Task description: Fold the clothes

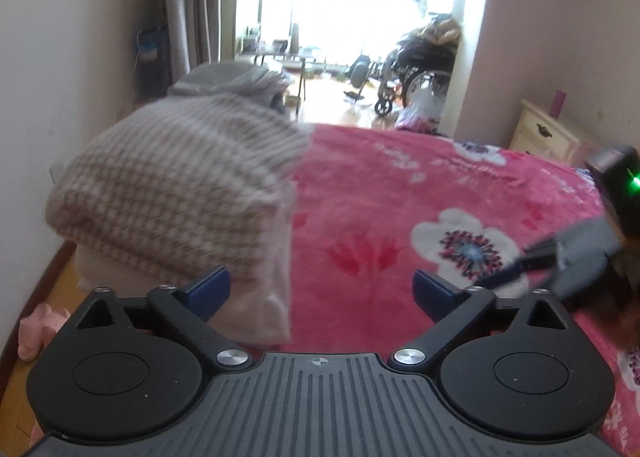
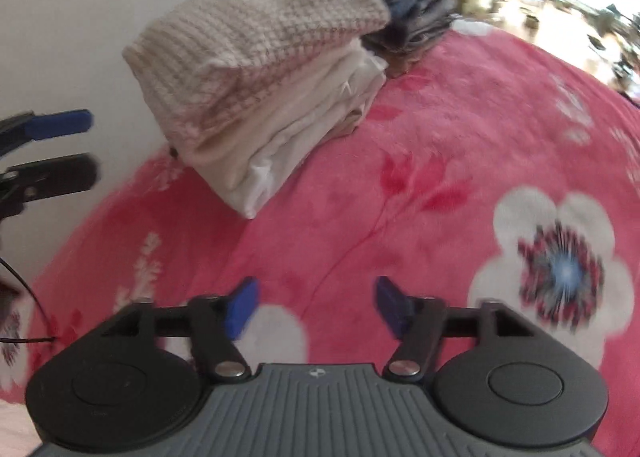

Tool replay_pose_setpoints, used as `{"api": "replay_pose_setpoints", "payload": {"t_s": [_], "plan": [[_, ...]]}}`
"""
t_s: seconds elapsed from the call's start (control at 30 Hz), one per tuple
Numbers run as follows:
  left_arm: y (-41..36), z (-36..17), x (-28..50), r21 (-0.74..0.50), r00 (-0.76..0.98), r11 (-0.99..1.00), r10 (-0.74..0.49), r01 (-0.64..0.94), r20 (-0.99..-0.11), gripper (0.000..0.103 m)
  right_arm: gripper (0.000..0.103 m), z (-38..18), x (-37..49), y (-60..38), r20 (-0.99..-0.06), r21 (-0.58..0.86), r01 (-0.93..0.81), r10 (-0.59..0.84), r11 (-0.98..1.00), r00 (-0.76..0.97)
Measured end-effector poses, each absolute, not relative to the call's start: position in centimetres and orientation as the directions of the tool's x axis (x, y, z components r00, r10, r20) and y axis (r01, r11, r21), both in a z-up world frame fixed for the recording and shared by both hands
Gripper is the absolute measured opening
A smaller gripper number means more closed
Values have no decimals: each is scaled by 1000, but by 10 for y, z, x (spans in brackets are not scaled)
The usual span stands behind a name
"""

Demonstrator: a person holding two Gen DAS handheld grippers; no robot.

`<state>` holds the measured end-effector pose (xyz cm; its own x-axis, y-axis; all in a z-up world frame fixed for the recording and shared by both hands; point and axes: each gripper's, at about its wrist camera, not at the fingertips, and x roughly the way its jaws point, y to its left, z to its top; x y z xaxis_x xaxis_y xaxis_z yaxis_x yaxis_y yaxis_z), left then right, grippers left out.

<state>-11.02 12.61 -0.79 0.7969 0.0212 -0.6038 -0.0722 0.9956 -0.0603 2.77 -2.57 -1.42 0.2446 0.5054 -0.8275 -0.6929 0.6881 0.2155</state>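
Hovering empty over the blanket point(image 2: 440, 145), both tools gape; folded pile point(image 2: 260, 69) beyond.

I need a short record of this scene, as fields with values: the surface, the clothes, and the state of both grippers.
surface: bed with pink floral blanket
folded stack: beige-and-white knit sweater on top of white folded garments, near the wall
second pile: grey and blue clothes behind the stack
left gripper: open, empty, pointing at the stack's edge
right gripper: open, empty, above the bare blanket
beyond the bed: wheelchair, cream nightstand
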Motion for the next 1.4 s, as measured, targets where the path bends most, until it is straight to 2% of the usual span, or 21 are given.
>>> {"api": "replay_pose_setpoints", "payload": {"t_s": [0.07, 0.1, 0.23, 0.6, 1.07, 1.4], "plan": [[115, -8, -112, -39, 794, 995, 51, -94, -605, 103, 90, -7, 4, -39, -808, 215, -658, 510, 722, 295], [111, -8, -114, -31, 792, 993, 69, -110, -607, 103, 98, -3, -5, -46, -808, 210, -640, 500, 739, 313], [95, -10, -121, 5, 777, 985, 138, -172, -614, 103, 102, 10, -34, -59, -816, 148, -590, 434, 794, 381], [93, -14, -144, -24, 697, 921, 277, -389, -661, 103, 103, 38, -79, -66, -784, 21, -492, 320, 870, 532], [96, -10, -166, 44, 623, 863, 397, -503, -673, 103, 103, 69, -118, -39, -728, -41, -506, 322, 861, 606], [97, -7, -169, 56, 623, 858, 413, -510, -664, 103, 103, 69, -117, -30, -730, -47, -469, 290, 882, 618]]}}
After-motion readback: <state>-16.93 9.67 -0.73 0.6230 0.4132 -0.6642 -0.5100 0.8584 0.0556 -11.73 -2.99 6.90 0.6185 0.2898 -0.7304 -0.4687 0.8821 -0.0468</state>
